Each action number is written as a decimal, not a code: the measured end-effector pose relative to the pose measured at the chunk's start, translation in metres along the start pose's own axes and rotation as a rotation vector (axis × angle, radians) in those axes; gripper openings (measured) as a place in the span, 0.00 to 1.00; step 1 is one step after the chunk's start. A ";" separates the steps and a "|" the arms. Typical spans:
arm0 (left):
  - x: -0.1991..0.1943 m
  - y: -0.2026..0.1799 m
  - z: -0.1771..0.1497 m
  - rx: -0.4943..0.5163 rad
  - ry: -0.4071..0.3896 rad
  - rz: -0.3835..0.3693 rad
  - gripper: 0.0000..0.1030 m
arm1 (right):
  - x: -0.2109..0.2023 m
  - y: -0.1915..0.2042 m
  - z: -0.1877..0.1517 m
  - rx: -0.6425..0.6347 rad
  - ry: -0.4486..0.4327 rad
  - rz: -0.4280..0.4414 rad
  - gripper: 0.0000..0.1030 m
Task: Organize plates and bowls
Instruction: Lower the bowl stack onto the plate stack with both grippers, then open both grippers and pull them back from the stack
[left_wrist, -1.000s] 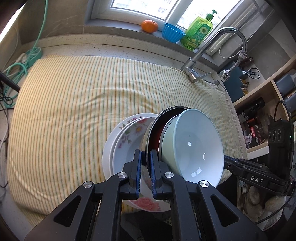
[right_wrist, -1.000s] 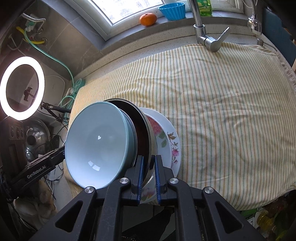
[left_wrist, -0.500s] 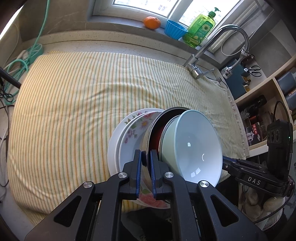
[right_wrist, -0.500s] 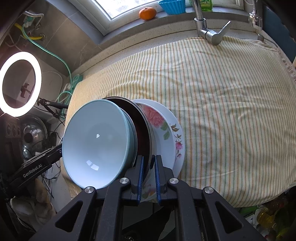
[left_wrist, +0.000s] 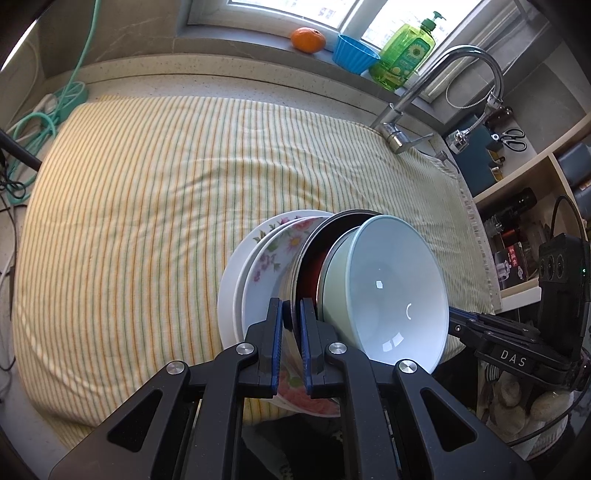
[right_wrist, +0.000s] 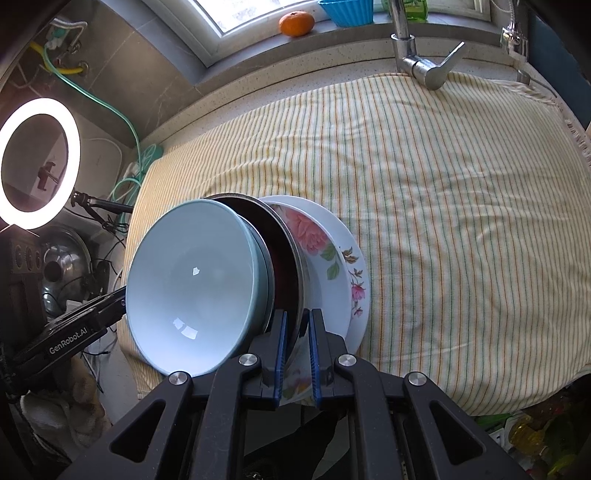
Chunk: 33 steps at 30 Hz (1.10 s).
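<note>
A stack of dishes is held between my two grippers above the near edge of the striped cloth (left_wrist: 147, 192). It holds a pale blue bowl (left_wrist: 388, 295) on top, a dark red-lined bowl (left_wrist: 314, 273) under it, and floral plates (left_wrist: 269, 266) below. My left gripper (left_wrist: 291, 343) is shut on the rim of the stack. My right gripper (right_wrist: 295, 350) is shut on the opposite rim. In the right wrist view the blue bowl (right_wrist: 192, 284), the dark bowl (right_wrist: 284, 254) and the floral plates (right_wrist: 332, 258) stand tilted on edge.
The striped cloth (right_wrist: 443, 184) covers the counter. A faucet (left_wrist: 436, 81) stands at the back right. An orange (left_wrist: 307, 39), a blue cup (left_wrist: 355, 53) and a green soap bottle (left_wrist: 406, 51) are on the windowsill. A ring light (right_wrist: 37, 162) stands left; shelves (left_wrist: 524, 192) right.
Both grippers have carried the stack a little forward over the cloth, toward the window. The grip is unchanged.
</note>
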<state>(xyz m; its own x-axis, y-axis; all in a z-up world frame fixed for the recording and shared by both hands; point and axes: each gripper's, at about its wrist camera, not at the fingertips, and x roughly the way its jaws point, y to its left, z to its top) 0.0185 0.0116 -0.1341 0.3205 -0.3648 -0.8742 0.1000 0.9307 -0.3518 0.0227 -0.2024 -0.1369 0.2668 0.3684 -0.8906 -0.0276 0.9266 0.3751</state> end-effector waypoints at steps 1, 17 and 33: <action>0.001 0.000 0.000 -0.001 0.001 0.000 0.07 | 0.000 0.000 0.000 0.000 -0.001 0.000 0.10; 0.001 -0.001 0.000 0.016 -0.006 0.013 0.07 | 0.000 0.001 -0.001 -0.008 -0.009 0.001 0.12; -0.013 -0.001 -0.005 0.026 -0.046 0.043 0.13 | -0.015 0.001 -0.006 -0.024 -0.074 -0.047 0.17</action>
<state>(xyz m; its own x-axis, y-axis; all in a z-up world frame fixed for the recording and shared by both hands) 0.0102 0.0154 -0.1244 0.3677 -0.3233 -0.8719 0.1091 0.9461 -0.3048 0.0125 -0.2065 -0.1252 0.3384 0.3188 -0.8854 -0.0365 0.9446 0.3261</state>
